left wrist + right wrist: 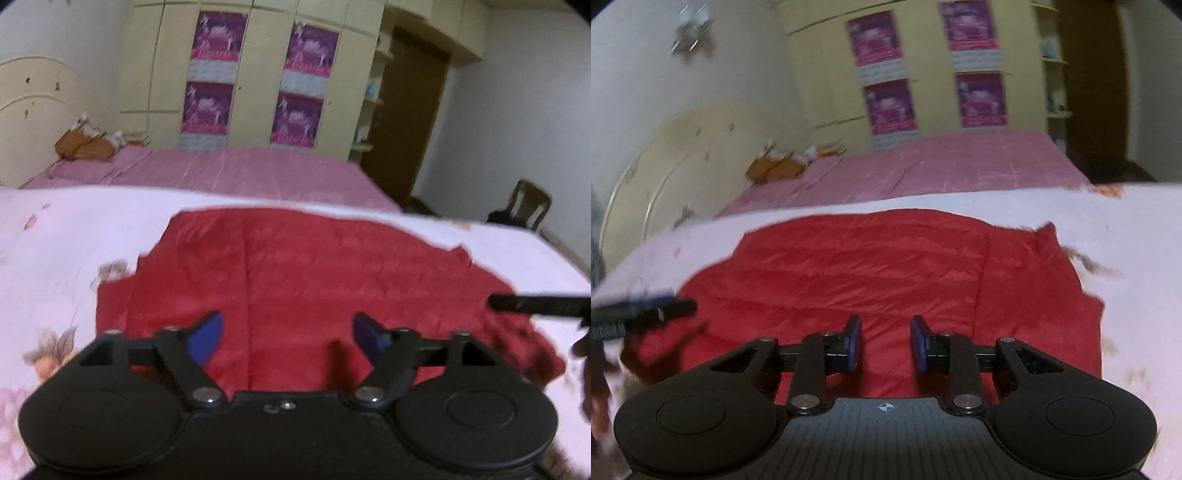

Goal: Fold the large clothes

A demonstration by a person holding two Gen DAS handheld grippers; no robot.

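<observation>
The red jacket (314,295) lies spread on the floral bed (74,236), both the left hand-held gripper (288,336) and right hand-held gripper (886,343) hovering with jaws apart, so the next fold likely calls for pinching an edge.

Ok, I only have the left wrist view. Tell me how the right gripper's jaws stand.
Observer: The right gripper has its jaws apart with nothing between them, over the red jacket.
Operator: Describe the jacket's right edge.
Observer: It shows whole here and lies on the pale sheet, with nothing covering it.
Operator: Check the wall left of the wardrobe.
Observer: A blurred shiny ornament hangs there, left of the wardrobe and above the headboard.
</observation>
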